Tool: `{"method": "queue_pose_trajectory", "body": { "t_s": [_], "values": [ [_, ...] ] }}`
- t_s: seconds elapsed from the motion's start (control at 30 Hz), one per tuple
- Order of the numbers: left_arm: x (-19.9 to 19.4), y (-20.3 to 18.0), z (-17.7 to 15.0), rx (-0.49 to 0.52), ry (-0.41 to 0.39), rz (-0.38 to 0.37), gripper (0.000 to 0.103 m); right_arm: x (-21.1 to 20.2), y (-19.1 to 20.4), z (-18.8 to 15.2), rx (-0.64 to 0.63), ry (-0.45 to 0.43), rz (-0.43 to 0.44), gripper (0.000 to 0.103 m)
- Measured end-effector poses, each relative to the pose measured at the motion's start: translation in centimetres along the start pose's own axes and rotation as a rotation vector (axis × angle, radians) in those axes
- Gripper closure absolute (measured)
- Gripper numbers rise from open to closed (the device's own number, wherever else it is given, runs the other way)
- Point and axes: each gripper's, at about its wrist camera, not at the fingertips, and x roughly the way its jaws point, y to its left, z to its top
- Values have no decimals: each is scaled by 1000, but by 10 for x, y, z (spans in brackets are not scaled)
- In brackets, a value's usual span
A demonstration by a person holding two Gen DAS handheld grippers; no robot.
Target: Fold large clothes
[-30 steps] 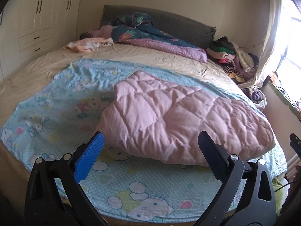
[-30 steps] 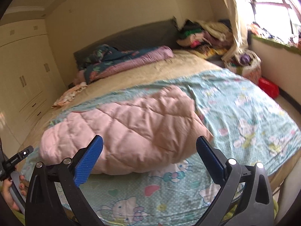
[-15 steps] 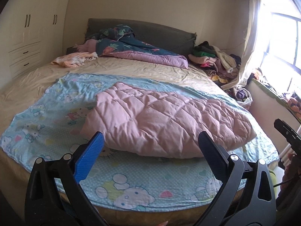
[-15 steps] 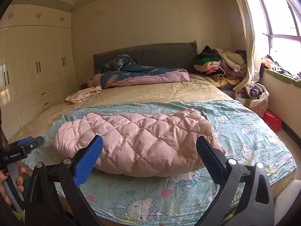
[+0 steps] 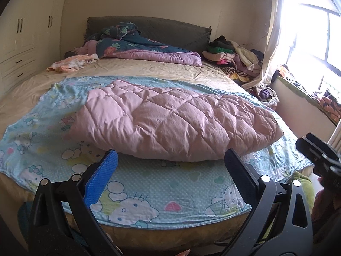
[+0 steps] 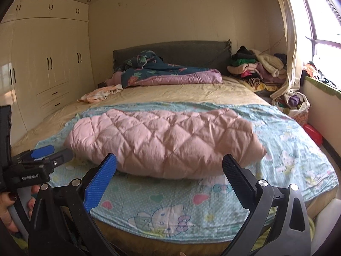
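The left gripper (image 5: 170,164) is held level at the foot of a bed, its two fingers spread wide with nothing between them; the right gripper (image 6: 169,168) is beside it in the same pose, fingers equally wide apart and holding nothing; both point toward the headboard (image 6: 170,51). In the right wrist view a hand (image 6: 8,209) with dark nails grips the handle of the left gripper at the left edge. Just beyond both grippers lies a pink quilted garment (image 5: 170,123), folded into a puffy bundle; it rests on a light blue cartoon-print sheet (image 5: 149,192) spread across the near part of the bed (image 6: 191,91); a dark floral duvet (image 6: 162,70) lies crumpled near the headboard; piled clothes (image 6: 255,68) sit by the window.
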Motion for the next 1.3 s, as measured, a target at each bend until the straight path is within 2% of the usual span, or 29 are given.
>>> {"method": "queue_pose_trajectory", "body": {
  "t_s": [0.13, 1.3],
  "values": [
    [4, -2, -2, 6, 14, 1, 9, 8, 3, -8, -2, 37, 8, 4],
    [5, 0, -5, 6, 24, 22, 9, 11, 1, -9, 15, 46, 18, 4]
  ]
}}
